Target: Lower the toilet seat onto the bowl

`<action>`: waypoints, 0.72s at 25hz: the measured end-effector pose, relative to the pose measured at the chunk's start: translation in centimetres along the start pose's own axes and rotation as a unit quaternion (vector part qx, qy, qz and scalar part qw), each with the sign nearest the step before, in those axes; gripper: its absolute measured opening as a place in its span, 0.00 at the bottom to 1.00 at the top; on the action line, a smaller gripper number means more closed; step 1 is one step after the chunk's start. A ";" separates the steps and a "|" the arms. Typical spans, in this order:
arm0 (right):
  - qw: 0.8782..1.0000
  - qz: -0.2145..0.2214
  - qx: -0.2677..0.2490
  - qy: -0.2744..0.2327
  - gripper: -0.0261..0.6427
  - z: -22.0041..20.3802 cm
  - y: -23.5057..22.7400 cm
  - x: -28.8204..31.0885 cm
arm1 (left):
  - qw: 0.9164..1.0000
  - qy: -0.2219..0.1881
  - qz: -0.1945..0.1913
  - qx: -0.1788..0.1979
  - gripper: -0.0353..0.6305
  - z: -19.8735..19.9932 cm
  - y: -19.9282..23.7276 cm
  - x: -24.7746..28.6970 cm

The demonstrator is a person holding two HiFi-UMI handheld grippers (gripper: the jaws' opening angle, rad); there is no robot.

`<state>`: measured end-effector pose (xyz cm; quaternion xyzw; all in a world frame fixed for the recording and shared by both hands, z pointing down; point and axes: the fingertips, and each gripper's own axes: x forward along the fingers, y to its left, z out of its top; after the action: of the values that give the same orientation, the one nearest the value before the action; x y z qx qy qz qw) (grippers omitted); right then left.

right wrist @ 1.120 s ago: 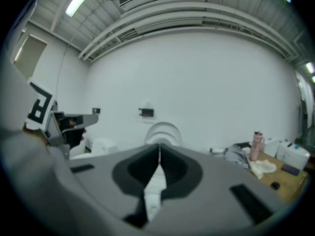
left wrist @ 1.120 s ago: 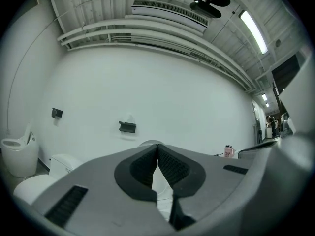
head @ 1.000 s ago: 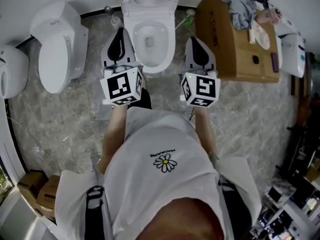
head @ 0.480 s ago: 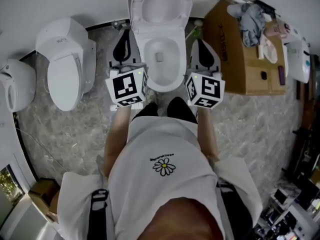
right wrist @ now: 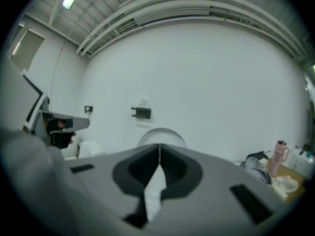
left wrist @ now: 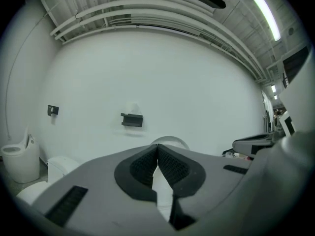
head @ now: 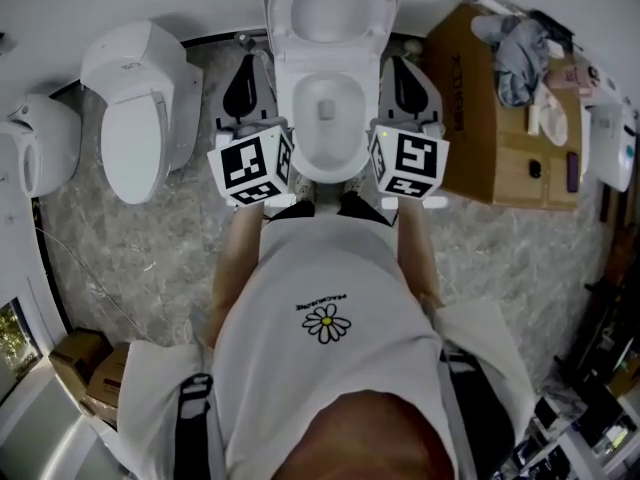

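Drawn closer over the last second: toilet bowl (head: 322, 118), now flanked on both sides. At 9 o'clock of the bowl, left hand-held gripper (head: 245, 68), pressed fully closed, holding nothing. At 12 o'clock, toilet seat (head: 325, 8), upright against the cistern, untouched. At 3 o'clock, right hand-held gripper (head: 400, 68), likewise closed and empty. Approach apparently done; reaching the seat and lowering it still left.
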<state>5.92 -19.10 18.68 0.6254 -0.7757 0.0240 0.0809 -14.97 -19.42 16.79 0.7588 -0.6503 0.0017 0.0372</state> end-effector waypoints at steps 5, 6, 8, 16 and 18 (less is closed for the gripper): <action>1.000 0.021 0.007 0.003 0.08 -0.2 -0.6 0.8 | 1.000 0.004 0.005 0.004 0.09 -0.2 -1.1 0.8; 1.000 0.023 0.008 0.004 0.08 -0.2 -0.7 0.9 | 1.000 0.006 0.004 0.006 0.09 -0.3 -1.2 0.9; 1.000 0.020 0.016 0.011 0.08 -0.4 -0.9 1.1 | 1.000 0.008 0.005 0.010 0.09 -0.4 -1.3 1.1; 0.998 0.023 0.026 0.042 0.08 -2.2 -1.7 1.9 | 1.000 0.008 -0.007 0.024 0.09 -0.6 -2.6 2.9; 0.998 0.023 0.034 0.041 0.08 -2.2 -2.4 2.5 | 0.999 0.011 -0.019 0.034 0.12 -0.9 -3.4 3.6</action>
<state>7.96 -21.74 21.07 0.6079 -0.7850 0.0780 0.0903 -11.03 -22.42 17.65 0.7719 -0.6347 0.0313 0.0182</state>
